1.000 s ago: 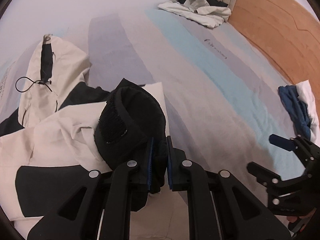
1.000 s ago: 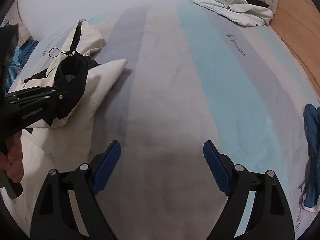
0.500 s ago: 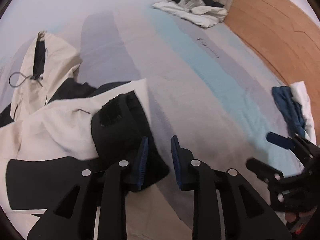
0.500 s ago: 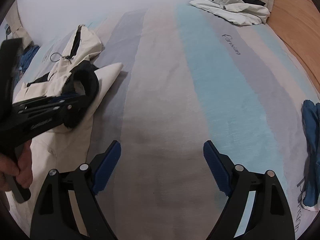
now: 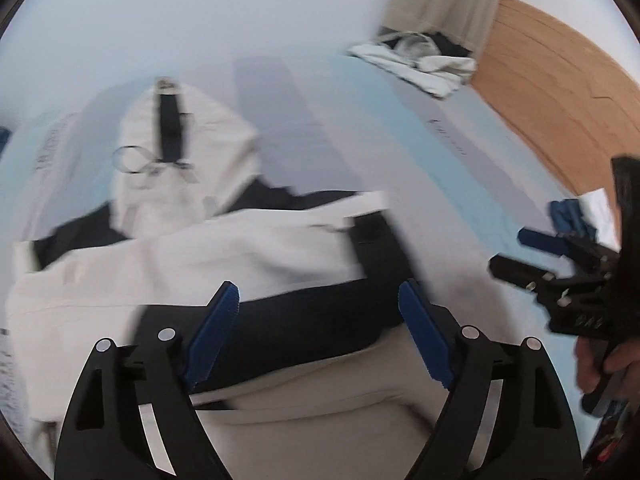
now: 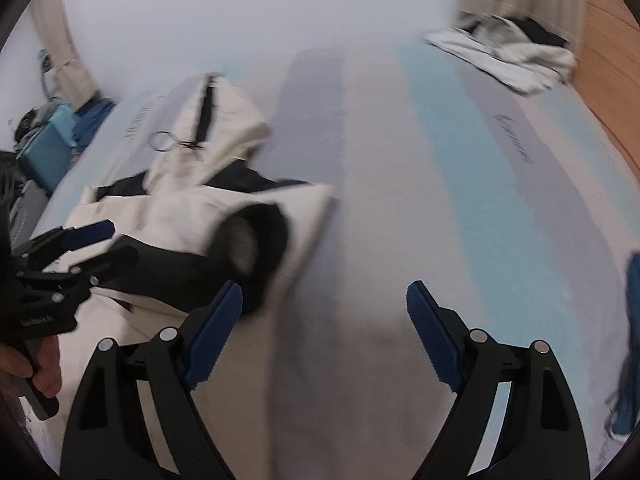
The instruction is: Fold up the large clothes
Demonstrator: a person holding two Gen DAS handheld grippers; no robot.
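A cream and black hooded jacket (image 5: pixel 224 248) lies on the striped bed, hood away from me, one sleeve folded across the body with its black cuff (image 6: pixel 256 240) lying open-ended on top. My left gripper (image 5: pixel 320 328) is open and empty, just above the black sleeve band. In the right wrist view the jacket (image 6: pixel 180 208) is at the left and the left gripper (image 6: pixel 86 248) hovers over it. My right gripper (image 6: pixel 324 324) is open and empty over bare sheet beside the jacket's right edge; it also shows in the left wrist view (image 5: pixel 532 256).
The bed sheet (image 6: pixel 400 160) has grey, beige and light blue stripes. A heap of pale and dark clothes (image 6: pixel 508 56) lies at the far corner. A blue garment (image 6: pixel 630 320) lies at the right edge. Wooden floor (image 5: pixel 560 92) runs along the right. Blue bags (image 6: pixel 52 148) stand at the far left.
My left gripper let go of the black cuff, opened wide and pulled back. The sleeve now lies across the jacket. The right gripper shifted slightly left, still open.
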